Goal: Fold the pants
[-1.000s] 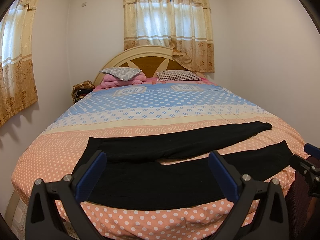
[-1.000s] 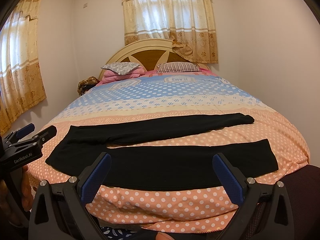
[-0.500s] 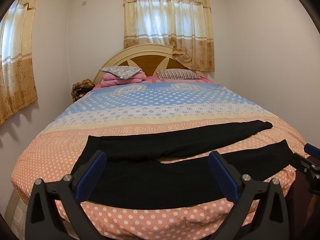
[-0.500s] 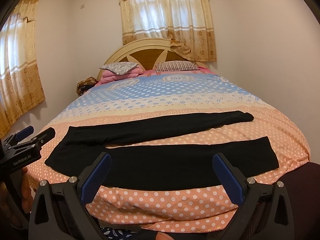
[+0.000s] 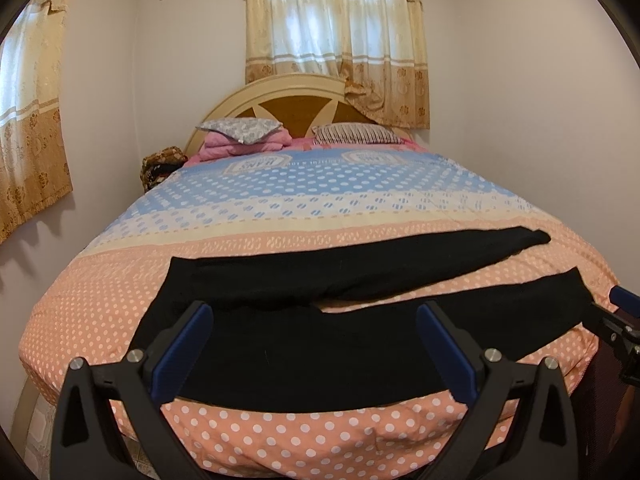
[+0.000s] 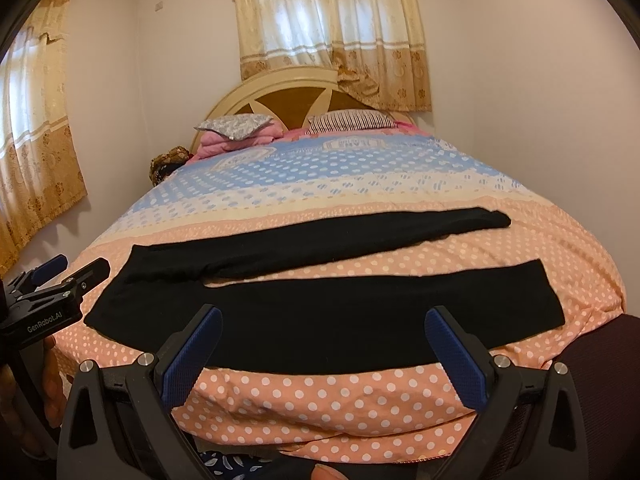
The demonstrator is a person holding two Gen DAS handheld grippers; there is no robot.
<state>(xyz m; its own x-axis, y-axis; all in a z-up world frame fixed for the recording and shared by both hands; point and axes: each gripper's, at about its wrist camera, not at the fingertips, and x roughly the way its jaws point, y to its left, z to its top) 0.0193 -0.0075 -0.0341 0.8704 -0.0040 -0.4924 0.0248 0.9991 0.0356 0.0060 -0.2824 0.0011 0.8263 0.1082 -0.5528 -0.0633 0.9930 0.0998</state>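
Hovering at the foot of the bed, the left gripper (image 5: 312,344) has its blue-padded fingers spread wide and holds nothing, its tips framing the waist end of the black pants (image 5: 320,344) from just short of the mattress edge. The right gripper (image 6: 324,344) is spread the same way, empty, facing the middle of the nearer pant leg; in its view the left gripper (image 6: 60,280) shows at the left edge, held by a hand (image 6: 48,384) just off the corner of the bed. The pants (image 6: 320,320) lie flat across the near end of the bed, unfolded, waist toward the left and both legs running to the right; the nearer leg lies along the mattress edge and the farther leg angles away from it, a wedge of bedspread showing between them. Under them is a polka-dot bedspread (image 5: 280,432), peach at the near end and pale and blue farther up. Beyond that, by the arched headboard (image 5: 296,96), sit a grey patterned pillow (image 5: 240,126) on folded pink bedding and a striped pillow (image 5: 356,134). Beige curtains (image 5: 336,40) hang over the window behind the headboard.
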